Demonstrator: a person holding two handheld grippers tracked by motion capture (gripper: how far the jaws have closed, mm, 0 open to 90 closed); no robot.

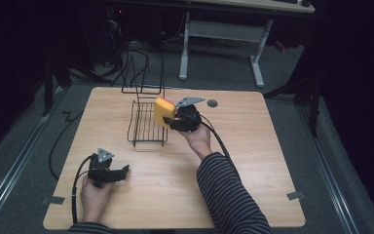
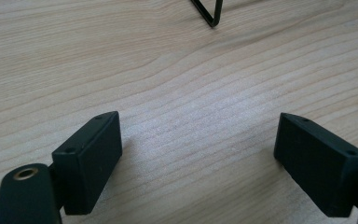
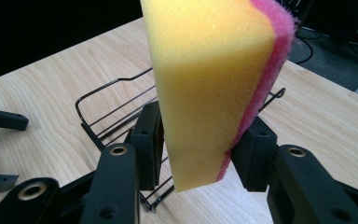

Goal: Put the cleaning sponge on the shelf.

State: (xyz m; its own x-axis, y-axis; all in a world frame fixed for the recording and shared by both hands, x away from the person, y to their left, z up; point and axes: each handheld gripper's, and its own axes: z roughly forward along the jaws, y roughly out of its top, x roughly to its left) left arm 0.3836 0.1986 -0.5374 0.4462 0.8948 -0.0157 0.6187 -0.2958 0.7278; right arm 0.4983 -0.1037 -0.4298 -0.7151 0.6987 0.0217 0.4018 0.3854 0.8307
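The sponge [image 3: 209,84] sits between the two black jaws of the right gripper [image 3: 198,147], which squeeze it from both sides and hold it up over the black wire rack [image 1: 143,126] on the wooden table [image 1: 253,161]. The sponge is a thick block, yellow on one side with a thin pink layer on the other. The left gripper [image 2: 198,161] rests low on the table with its jaws wide apart, holding nothing.

Left hand-held gripper [image 1: 124,170] low, jaws apart; right hand-held gripper [image 1: 171,121] raised, clamped.
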